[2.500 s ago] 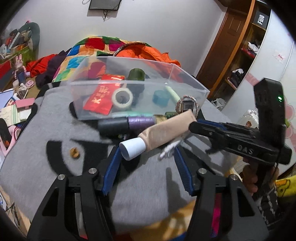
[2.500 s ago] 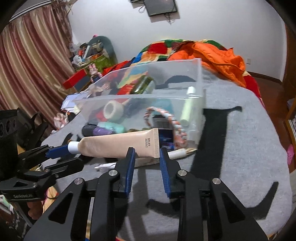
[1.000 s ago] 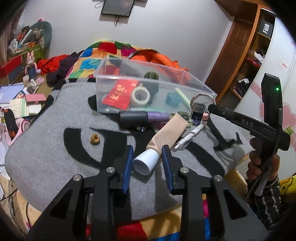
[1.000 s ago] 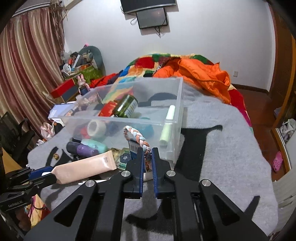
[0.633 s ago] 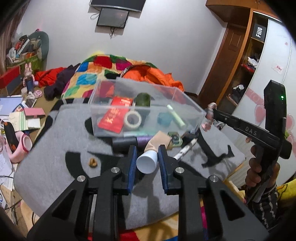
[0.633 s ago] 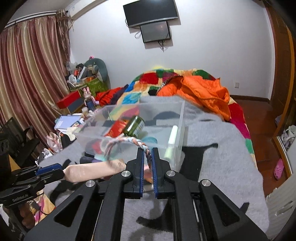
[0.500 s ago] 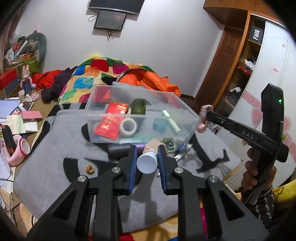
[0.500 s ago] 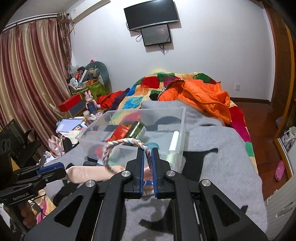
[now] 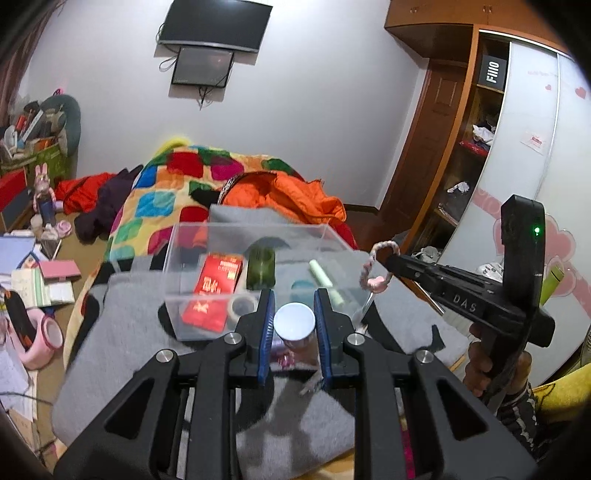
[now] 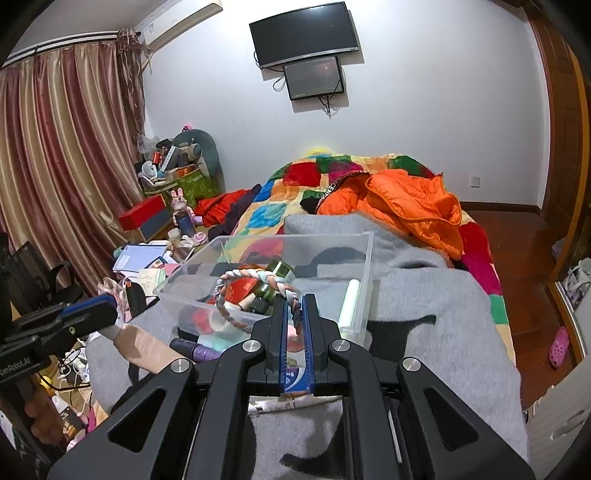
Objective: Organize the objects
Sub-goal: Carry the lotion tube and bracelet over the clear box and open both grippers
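While the left gripper (image 9: pixel 293 325) pinches the beige tube (image 10: pixel 142 345) by its cap, its length pointing toward the clear bin (image 10: pixel 364 284), the right gripper (image 10: pixel 294 314) clamps the braided ring (image 10: pixel 255 278) beside the bin's near wall.

Background: wall-mtd TV (image 10: pixel 304 35) w/ smaller screen (image 10: pixel 314 77) just below; patchwork quilt (image 10: pixel 291 192) under orange jacket (image 10: pixel 402 206); striped curtains (image 10: pixel 62 155) at left; wooden wardrobe (image 9: pixel 454 155) at right.
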{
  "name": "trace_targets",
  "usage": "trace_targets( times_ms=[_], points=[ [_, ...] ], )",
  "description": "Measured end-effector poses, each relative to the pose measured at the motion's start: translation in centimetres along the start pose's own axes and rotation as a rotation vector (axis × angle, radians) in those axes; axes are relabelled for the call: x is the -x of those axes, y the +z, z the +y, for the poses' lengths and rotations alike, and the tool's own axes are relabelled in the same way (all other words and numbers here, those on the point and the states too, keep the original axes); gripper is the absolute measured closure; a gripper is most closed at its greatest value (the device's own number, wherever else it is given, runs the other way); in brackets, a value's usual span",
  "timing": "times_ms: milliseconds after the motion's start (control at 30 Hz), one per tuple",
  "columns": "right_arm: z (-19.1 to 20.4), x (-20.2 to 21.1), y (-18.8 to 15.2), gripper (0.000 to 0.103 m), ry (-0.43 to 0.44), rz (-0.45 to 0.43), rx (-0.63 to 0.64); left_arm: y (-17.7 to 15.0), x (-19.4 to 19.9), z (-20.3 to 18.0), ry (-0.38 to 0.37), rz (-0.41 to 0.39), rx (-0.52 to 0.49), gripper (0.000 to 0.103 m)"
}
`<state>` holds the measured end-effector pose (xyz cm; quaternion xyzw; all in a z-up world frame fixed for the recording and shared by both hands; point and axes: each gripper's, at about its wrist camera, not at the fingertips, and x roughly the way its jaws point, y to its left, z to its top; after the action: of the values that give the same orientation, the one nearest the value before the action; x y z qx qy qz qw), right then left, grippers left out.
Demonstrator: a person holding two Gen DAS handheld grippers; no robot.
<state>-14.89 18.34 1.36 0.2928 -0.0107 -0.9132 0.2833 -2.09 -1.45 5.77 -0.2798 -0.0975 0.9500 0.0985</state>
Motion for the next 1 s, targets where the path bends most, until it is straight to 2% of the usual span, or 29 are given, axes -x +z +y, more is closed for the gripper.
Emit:
trace_targets(
  times_ms=[633,800,933,1000],
  points=[
    [-0.7,-1.4,4.4,0.096,-0.018,-0.059,-0.002,9.1,-1.2,0.0,-0.007,-0.097,-0.051,0.082],
    [-1.2,-3.2,4.6,0.096,-0.029,-0.031,-0.019,10.5,-3.5,0.0,0.014,-0.101,-0.045,0.082],
    [-1.4,-5.2,3.9,0.096,-0.033,0.020,-0.031,10.3,-5.5,0.3,0.018,-0.104,-0.029,0.082],
    [-1.6,-6.2,3.5,0.096,-0.037,0.045,-0.030,9.7,-7.1,0.8,0.003,-0.076,-0.009,0.082]
  ],
)
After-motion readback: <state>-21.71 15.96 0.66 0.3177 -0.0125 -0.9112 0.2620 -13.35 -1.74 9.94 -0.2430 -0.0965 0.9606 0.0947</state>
